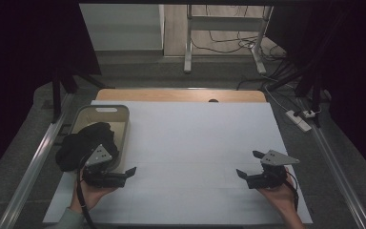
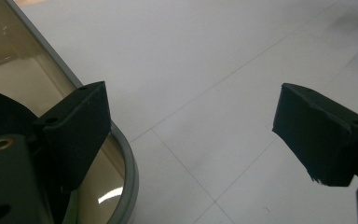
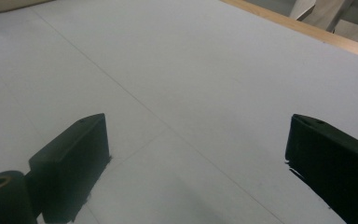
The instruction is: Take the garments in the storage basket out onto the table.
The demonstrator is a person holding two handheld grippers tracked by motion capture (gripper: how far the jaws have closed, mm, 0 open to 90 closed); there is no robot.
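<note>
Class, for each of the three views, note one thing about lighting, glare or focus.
High view: dim, the surroundings nearly black, and the black cloth in the basin shows no detail. Left gripper view: a bright glare streak lies on the basin's inner wall. Right gripper view: even light on the table, and the close jaws look soft.

Dim, bluish light; dark, murky edges; soft glare on white table (image 1: 195, 143)

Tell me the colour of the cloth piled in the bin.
Black. The cloth heaps over the rim of the beige bin, best seen in the high view.
</note>
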